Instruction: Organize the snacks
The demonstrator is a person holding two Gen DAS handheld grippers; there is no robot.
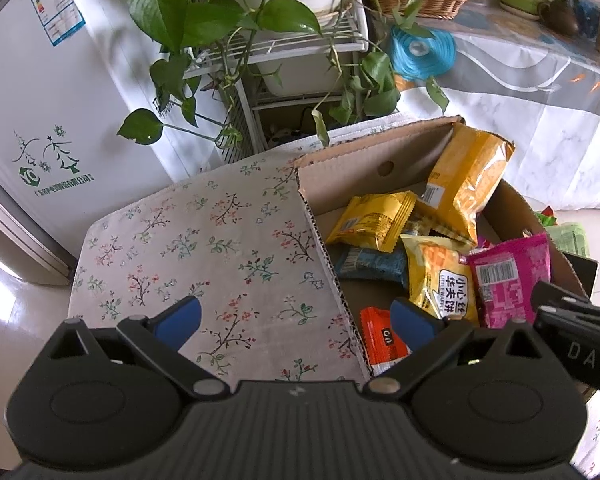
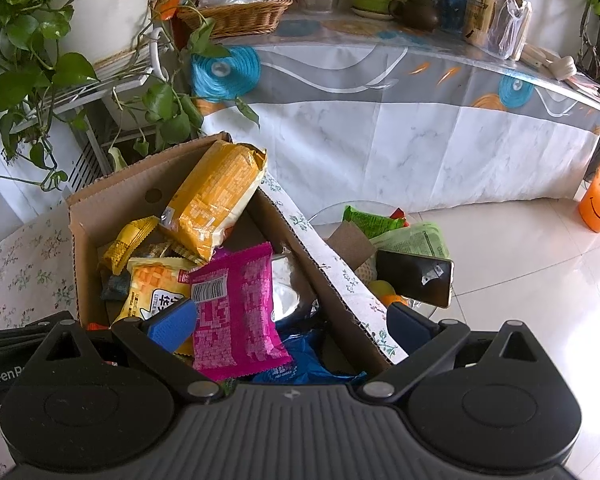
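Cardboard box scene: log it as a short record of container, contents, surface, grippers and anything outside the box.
container: open cardboard box
contents: large yellow packet leaning on the back wall; magenta packet on top; blue packet beneath
surface: floral cloth
left gripper: open, empty
right gripper: open, empty
outside box: green packets, black phone

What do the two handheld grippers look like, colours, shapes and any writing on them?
Both match: the left gripper and right gripper each have a black ribbed body, two round black housings, angled black link arms with silver pivot pins, and blue fingertip pads. White lettering shows on the side of each, partly cut off. No cables, hands or sleeves are visible.
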